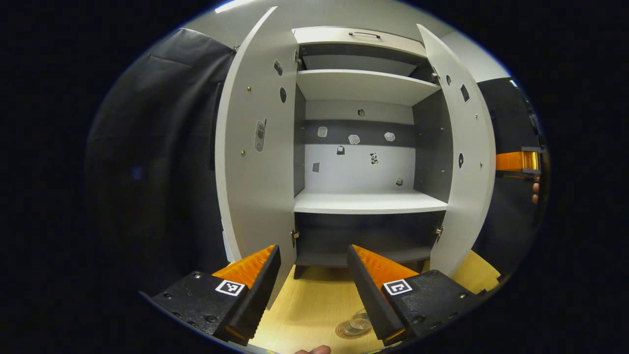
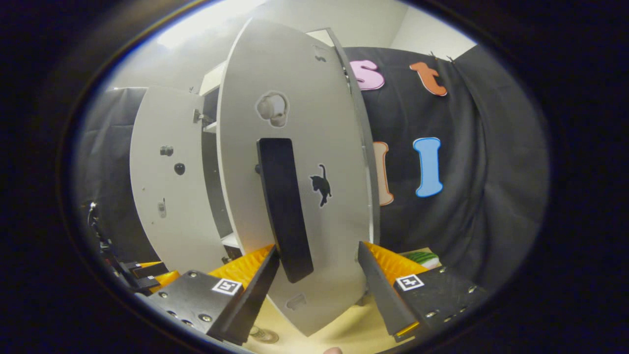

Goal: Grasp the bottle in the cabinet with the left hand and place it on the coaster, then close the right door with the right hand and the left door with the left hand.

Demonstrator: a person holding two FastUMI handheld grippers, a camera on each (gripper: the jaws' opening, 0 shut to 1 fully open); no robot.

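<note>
From the left gripper view I face the cabinet (image 1: 366, 147) square on, both doors swung wide: left door (image 1: 258, 147), right door (image 1: 464, 147), shelves bare apart from small stickers on the back wall. Low in that view the bottle (image 1: 360, 322) stands upright on the coaster (image 1: 351, 330), long axis vertical, on the wooden table (image 1: 314, 305) between my left gripper's (image 1: 314, 290) spread fingers, which touch nothing. In the right gripper view the right door's outer face fills my sight, its dark vertical handle (image 2: 285, 206) beside a cat sticker (image 2: 321, 184). My right gripper (image 2: 319, 282) points at the door's lower part, fingers apart on either side of the handle's lower end, not pinching it.
</note>
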